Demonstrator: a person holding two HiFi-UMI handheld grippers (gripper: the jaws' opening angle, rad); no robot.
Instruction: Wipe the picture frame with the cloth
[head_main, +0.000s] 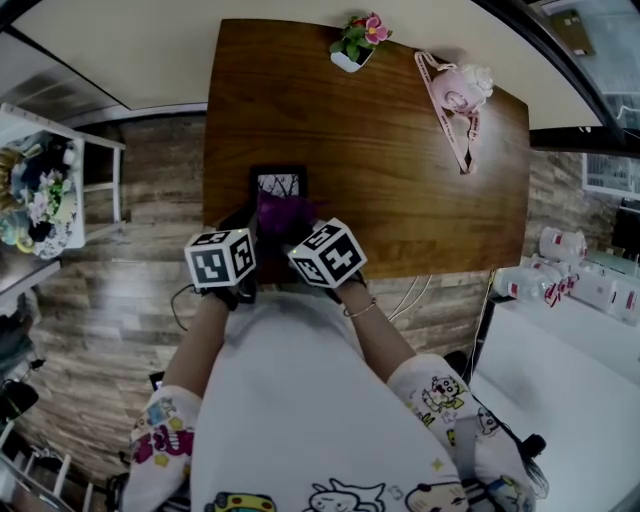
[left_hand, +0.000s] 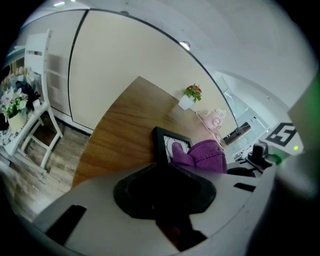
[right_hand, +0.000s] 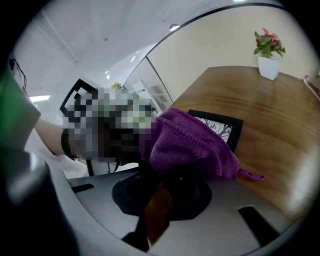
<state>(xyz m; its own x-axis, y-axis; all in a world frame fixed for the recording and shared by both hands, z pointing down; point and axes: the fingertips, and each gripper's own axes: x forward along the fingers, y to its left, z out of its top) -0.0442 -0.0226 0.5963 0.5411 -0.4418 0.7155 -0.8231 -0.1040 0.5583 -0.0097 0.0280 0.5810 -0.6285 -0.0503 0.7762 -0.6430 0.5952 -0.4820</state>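
- The left gripper (left_hand: 160, 164) is clenched on the near edge of the picture frame (head_main: 278, 182), close to the tabletop's (head_main: 400, 160) near-left corner.
- The right gripper (right_hand: 156, 172) grasps the bunched purple cloth (right_hand: 195, 142), which drapes over the frame's near half.
- The frame's long axis runs from the near edge toward the far edge, picture side up.
- A potted flower (head_main: 354, 42) stands at the far edge.

The cloth (head_main: 283, 215) is showing a deep purple knit. The picture frame (head_main: 278, 182) is showing black edges around a white print with black branches. The worktop (head_main: 400, 170) is glowing brown, wood-grained. The flowers (head_main: 374, 28) are blooming pink in a white pot (head_main: 347, 62).
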